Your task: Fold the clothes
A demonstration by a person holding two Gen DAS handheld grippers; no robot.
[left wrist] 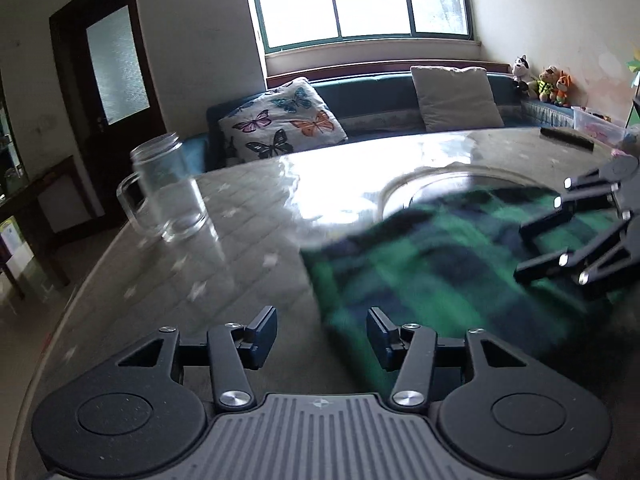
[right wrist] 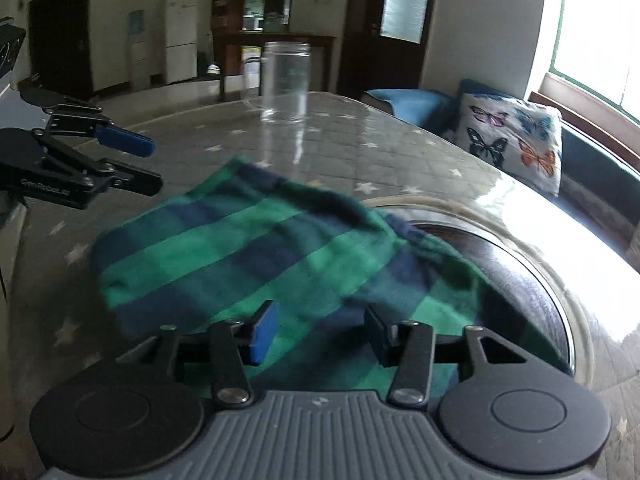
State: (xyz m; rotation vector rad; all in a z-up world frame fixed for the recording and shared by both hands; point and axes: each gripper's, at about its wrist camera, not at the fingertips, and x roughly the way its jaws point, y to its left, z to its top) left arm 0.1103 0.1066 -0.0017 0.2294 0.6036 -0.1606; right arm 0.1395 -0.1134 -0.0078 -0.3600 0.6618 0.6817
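A: How far along is the folding?

B: The green-and-navy plaid cloth (right wrist: 256, 256) already looks doubled over, a loose bundle in the middle of the quilted grey tabletop (right wrist: 400, 148), partly over its round glass inset. I'd judge at least one fold left, plus squaring the edges.

A: And the fingers?

B: Left gripper (left wrist: 322, 338) has them spread wide, empty, at the cloth's near edge. Right gripper (right wrist: 320, 330) likewise apart, poised over the fabric, gripping nothing. The clear glass jar (right wrist: 285, 80) stands near the far edge.

Glass jar (right wrist: 285, 82), butterfly pillow (left wrist: 280, 125)
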